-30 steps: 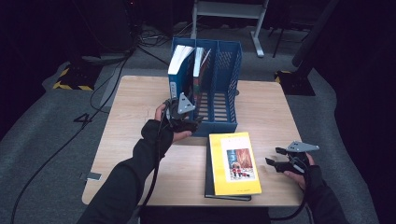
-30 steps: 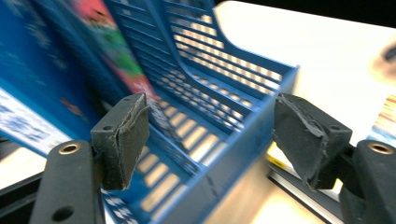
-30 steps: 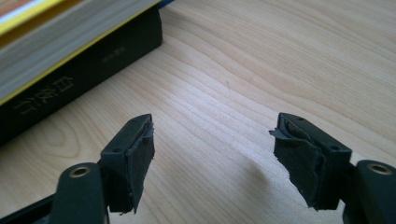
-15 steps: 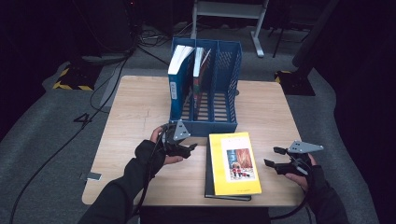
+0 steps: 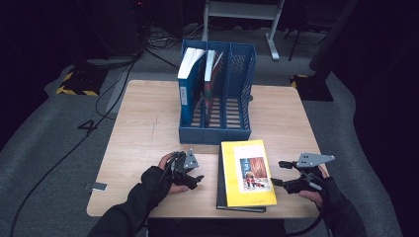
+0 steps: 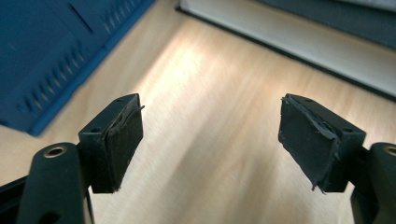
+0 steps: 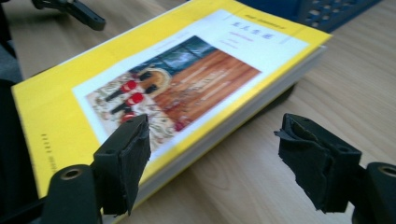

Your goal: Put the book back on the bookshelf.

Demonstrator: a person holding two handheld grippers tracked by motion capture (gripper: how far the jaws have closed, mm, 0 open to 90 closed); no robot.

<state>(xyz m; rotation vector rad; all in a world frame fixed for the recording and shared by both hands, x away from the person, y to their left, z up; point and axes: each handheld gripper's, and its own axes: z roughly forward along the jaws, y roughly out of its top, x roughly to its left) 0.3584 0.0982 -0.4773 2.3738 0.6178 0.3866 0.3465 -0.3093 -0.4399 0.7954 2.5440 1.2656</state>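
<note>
A: What sits in the blue plastic three-slot file rack (image 5: 217, 116)?

B: It stands at the middle of the light wooden table (image 5: 143, 128), toward the far edge. Its left slot holds a blue-spined book (image 5: 187, 84) upright, the middle slot a book with a dark red and green cover (image 5: 211, 81), and the right slot has nothing in it.

A: And the yellow paperback with the picture on its cover (image 5: 247, 173)?

B: It lies flat near the front edge, just in front of the rack, on top of a dark book (image 5: 221, 190).

A: The tools?

B: The left gripper (image 5: 193, 178) is low over the table left of the books, the right gripper (image 5: 277, 173) at the paperback's right edge. Both have just been opening; their jaws stand wide, gripping nothing.
</note>
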